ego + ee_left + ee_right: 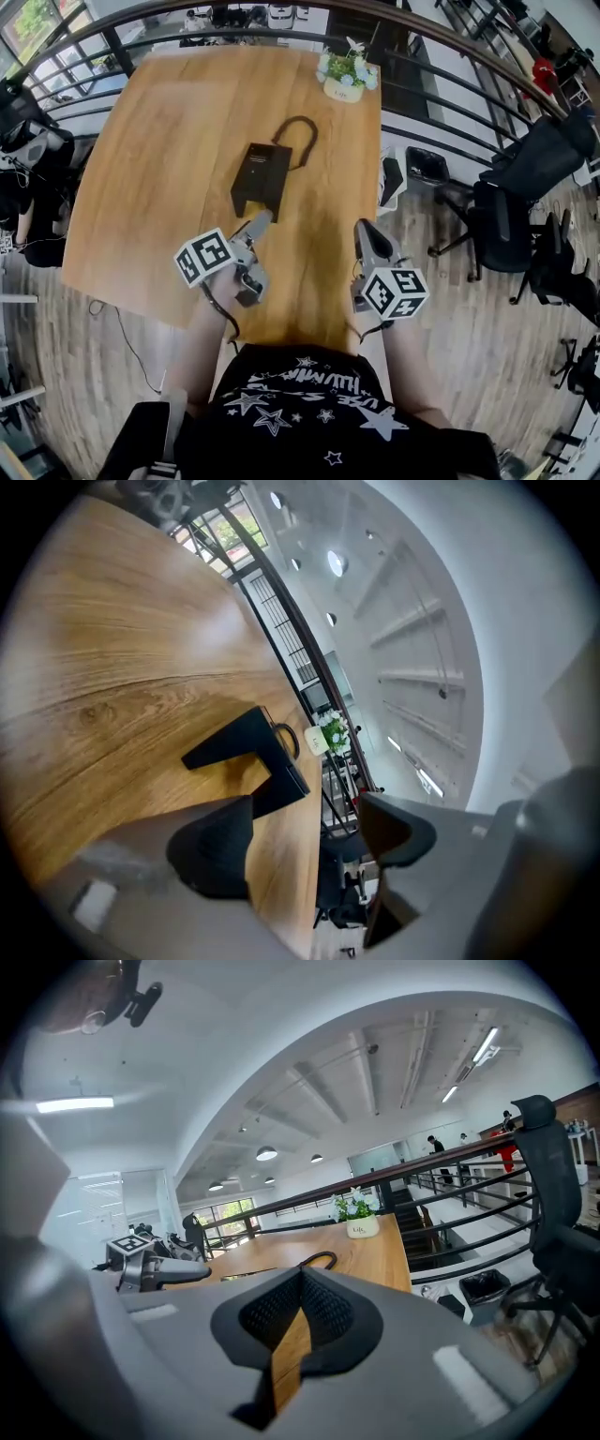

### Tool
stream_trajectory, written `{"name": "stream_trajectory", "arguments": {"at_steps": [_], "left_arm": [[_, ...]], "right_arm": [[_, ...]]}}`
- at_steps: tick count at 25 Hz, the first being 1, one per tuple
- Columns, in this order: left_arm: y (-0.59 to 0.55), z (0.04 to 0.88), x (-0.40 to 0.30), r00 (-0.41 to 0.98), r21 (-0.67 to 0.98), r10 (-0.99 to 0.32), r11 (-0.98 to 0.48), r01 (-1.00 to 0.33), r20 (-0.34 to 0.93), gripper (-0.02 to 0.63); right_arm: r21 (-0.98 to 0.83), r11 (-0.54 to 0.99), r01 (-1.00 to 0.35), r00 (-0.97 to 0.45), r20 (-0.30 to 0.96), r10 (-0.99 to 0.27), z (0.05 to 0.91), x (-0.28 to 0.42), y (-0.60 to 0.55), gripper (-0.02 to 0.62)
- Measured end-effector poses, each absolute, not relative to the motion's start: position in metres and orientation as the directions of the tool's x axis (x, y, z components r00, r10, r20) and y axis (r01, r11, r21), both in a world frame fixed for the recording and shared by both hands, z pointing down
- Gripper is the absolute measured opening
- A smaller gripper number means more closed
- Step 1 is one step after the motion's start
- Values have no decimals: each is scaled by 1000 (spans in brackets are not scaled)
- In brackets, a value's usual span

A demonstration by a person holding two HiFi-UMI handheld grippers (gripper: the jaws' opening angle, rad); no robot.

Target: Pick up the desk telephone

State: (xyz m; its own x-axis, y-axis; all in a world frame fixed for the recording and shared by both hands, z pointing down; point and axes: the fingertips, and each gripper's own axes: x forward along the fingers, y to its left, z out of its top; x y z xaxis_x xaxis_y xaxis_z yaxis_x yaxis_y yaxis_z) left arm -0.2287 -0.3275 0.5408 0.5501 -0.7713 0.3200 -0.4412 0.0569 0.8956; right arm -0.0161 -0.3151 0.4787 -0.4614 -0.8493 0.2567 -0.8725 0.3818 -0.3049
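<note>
The black desk telephone [260,178] lies near the middle of the wooden table [150,178], with its black cord [298,131] looped behind it. In the left gripper view the telephone [248,750] is a dark wedge just beyond the jaws. My left gripper [255,225] hovers at the telephone's near end; it [305,841] is open, with only table between its pads. My right gripper [367,234] is further right, near the table's right edge, apart from the telephone. Its [300,1314] pads sit together with nothing held. The left gripper [155,1269] shows at the left of the right gripper view.
A white pot of flowers [345,79] stands at the table's far right corner. A dark metal railing [450,66] curves round the far and right sides. Black office chairs [511,211] and a bin [427,167] stand on the floor to the right.
</note>
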Motion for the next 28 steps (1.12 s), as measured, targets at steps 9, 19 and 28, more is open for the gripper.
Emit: {"name": "stream_trajectory", "arguments": {"at_steps": [9,19,28], "left_arm": [[-371,551,-239,448,925,-855,88,-369,260,359],[-402,573,-231,429,941,-864,132,-313,264,387],[-420,587,-241,308,950,-910,216,-224,279,385]], "right_arm": [[-304,328,-894,-415,294,-861,491,-11,-324,0],[-317,324,-891,-423,323,-847,508,-19,-341,0],[-340,315,-886,-429,344,-835,517,-19,-344,0]]}}
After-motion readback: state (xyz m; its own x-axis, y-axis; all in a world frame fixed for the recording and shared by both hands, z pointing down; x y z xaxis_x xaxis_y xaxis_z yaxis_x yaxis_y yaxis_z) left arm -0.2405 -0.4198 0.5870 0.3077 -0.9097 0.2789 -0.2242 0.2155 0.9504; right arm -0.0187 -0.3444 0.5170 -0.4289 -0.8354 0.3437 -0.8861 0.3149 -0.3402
